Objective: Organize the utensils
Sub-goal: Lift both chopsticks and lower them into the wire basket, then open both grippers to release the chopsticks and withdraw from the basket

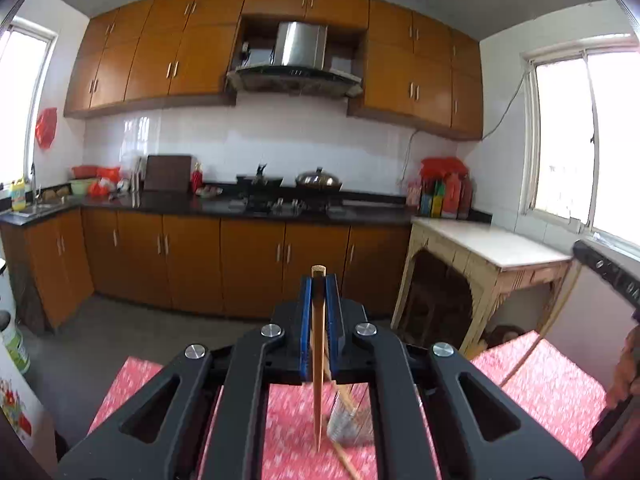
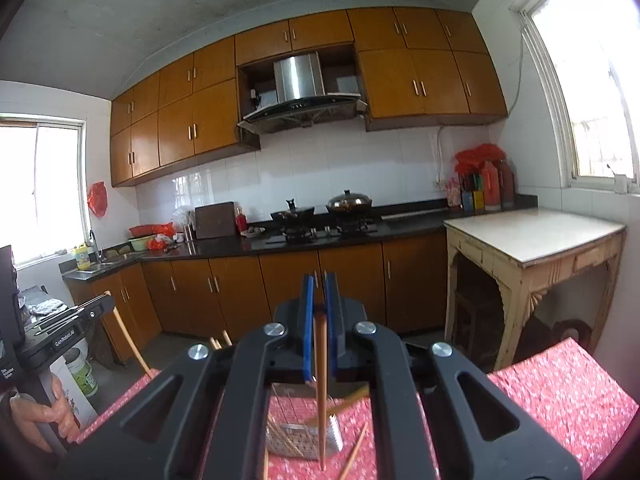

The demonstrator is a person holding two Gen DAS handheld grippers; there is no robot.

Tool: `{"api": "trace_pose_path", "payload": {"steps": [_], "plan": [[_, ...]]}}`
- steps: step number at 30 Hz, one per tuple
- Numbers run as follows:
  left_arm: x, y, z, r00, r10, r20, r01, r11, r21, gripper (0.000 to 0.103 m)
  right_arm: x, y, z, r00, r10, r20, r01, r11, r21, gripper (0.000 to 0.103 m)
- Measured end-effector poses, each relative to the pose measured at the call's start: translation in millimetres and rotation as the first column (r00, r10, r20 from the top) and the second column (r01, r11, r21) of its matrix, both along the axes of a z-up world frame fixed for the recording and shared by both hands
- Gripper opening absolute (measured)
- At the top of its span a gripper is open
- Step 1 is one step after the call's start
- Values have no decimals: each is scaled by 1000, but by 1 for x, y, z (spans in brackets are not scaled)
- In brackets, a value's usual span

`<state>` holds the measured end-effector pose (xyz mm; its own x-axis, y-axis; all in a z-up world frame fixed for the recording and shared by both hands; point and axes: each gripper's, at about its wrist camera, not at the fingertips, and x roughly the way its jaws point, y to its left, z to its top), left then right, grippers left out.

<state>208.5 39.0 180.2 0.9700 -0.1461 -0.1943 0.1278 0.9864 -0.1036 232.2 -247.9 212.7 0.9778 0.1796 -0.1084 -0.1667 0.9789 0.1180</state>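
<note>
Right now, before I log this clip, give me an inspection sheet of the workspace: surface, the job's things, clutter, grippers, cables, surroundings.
Surface: table under a red patterned cloth.
Job's things: metal mesh holder standing on the cloth with chopsticks leaning in it; loose chopsticks lying beside it.
Clutter: nothing seen on the cloth besides these.
Grippers: left gripper shut on one chopstick, held nearly upright; right gripper shut on a chopstick, hanging point down over the holder.
Cables: a cord runs along the wall below the upper cabinets toward the window.
Surroundings: kitchen with brown cabinets, black counter, lidded wok on the stove, pale side table.
</note>
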Motion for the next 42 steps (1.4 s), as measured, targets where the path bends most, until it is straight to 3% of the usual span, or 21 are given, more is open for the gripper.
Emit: {"api": "trace_pose_path", "payload": {"steps": [6, 9, 15, 22, 24, 25, 26, 27, 29, 32, 36, 39, 42], "plan": [[23, -19, 33, 997, -20, 69, 22, 999, -39, 7, 40, 22, 15, 999, -20, 39, 21, 1000, -15, 7], [36, -31, 32, 996, -15, 87, 18, 999, -37, 7, 62, 29, 8, 999, -20, 39, 21, 1000, -15, 7], [74, -52, -9, 999, -20, 25, 20, 1000, -11, 7, 98, 34, -19, 1000, -18, 10, 18, 1000, 0, 7], [107, -51, -51, 995, -17, -101, 15, 999, -28, 7, 132, 30, -62, 993, -23, -117, 21, 1000, -13, 8], [106, -48, -57, 992, -4, -125, 1, 1000, -24, 9, 131, 25, -69, 990, -54, -128, 51, 998, -26, 20], [105, -46, -58, 991, -9, -132, 6, 1000, -26, 11, 126, 19, -72, 990, -70, -123, 68, 997, -24, 38], [102, -43, -59, 990, -3, -138, 0, 1000, -26, 22, 119, 14, -73, 990, -88, -110, 86, 996, -21, 47], [97, -39, -59, 990, 18, -138, -21, 1000, -21, 40, 114, 10, -74, 990, -97, -104, 95, 995, -22, 47], [87, -31, -60, 991, 41, -127, -43, 999, -14, 53, 99, -6, -74, 986, -131, -105, 130, 991, -18, 47], [74, -18, -63, 988, 63, -141, -65, 998, -9, 55, 80, -30, -81, 976, -181, -125, 182, 983, -3, 47], [42, 1, -81, 981, 100, -167, -99, 995, 13, 69, 55, -62, -106, 953, -238, -190, 244, 970, 9, 50], [22, 11, -105, 973, 114, -202, -110, 993, 30, 81, 40, -78, -149, 918, -265, -293, 276, 961, -5, 50], [11, 16, -134, 957, 120, -265, -110, 993, 53, 87, 31, -77, -205, 880, -214, -424, 233, 973, -8, 50]]}}
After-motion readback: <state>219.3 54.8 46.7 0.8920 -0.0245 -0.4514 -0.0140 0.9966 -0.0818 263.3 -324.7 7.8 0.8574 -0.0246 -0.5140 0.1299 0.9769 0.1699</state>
